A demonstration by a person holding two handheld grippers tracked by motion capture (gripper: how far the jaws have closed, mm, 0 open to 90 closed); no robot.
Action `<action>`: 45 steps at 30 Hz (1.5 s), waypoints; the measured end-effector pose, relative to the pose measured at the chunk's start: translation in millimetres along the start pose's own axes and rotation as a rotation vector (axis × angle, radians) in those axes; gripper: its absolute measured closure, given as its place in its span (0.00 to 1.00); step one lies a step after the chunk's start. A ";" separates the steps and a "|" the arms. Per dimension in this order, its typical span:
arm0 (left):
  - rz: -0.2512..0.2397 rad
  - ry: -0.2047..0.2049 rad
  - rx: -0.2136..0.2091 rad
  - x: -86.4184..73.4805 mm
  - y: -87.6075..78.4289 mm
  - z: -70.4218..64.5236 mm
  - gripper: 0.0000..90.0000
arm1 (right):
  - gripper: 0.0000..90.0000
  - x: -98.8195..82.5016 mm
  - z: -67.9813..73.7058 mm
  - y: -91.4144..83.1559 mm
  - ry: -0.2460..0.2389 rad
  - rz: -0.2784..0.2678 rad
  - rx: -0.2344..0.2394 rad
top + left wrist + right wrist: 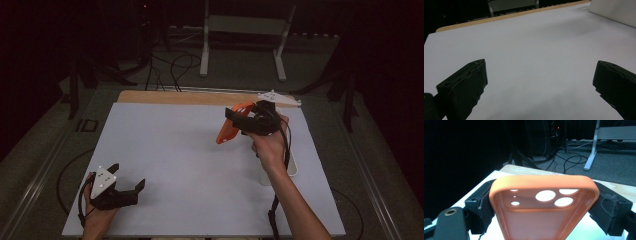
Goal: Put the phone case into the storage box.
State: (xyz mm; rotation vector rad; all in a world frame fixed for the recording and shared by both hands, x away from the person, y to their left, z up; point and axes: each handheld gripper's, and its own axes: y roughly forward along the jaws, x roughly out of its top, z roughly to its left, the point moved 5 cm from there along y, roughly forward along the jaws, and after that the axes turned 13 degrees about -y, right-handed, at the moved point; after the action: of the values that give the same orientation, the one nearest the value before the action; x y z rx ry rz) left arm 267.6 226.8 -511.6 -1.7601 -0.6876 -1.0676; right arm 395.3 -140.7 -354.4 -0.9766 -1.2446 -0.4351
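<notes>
The right gripper (239, 116), right of centre in the high view, is clamped across the width of an orange phone case (230, 129), which is held clear above the white table sheet (190, 165). In the right gripper view the case (544, 205) sits between the two padded jaws, pinched at its long edges with the camera end uppermost. The left gripper (127, 177), at the lower left of the high view, is seen spread wide with nothing between its jaws, low over the sheet.

The main risk is judged to be slippage: the case appears to be a soft, flexible shell, so its side walls could bow inward under the squeeze and the case could spring or slide out, dropping to the table. A twist in the grip is also possible, since it is held near one end only.

The case is rounded at the corners, matte and slightly translucent at the back, with three large round cut-outs and smaller holes beside them. The jaw pads look like dark, rough foam. The sheet is smooth and pale; a wooden table edge (190, 97) is exposed along the upper border. A white box (292, 167) lies partly hidden behind the right forearm.
</notes>
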 end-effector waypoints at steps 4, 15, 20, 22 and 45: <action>0.006 0.002 0.015 -3.6 2.3 4.9 0.00 | 0.18 2.2 -3.5 0.3 0.004 -0.002 -0.011; 0.001 0.009 0.030 -4.4 3.5 6.4 0.00 | 0.18 6.6 -8.4 6.0 -0.031 0.006 -0.056; 0.012 0.023 0.032 -6.0 6.3 3.9 0.00 | 0.18 5.6 -14.2 11.0 -0.027 0.015 -0.081; 0.013 0.025 0.032 -6.1 7.0 3.3 0.00 | 0.18 5.3 -17.0 13.1 -0.025 0.017 -0.092; 0.012 0.018 0.031 -6.4 7.8 2.1 0.00 | 0.18 17.4 -37.3 24.9 -0.059 0.038 -0.164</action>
State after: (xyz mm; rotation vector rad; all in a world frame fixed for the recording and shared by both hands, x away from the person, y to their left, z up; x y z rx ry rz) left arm 271.8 225.6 -521.0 -1.7240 -0.6780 -1.0587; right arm 441.1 -153.5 -347.9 -1.1574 -1.2562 -0.4872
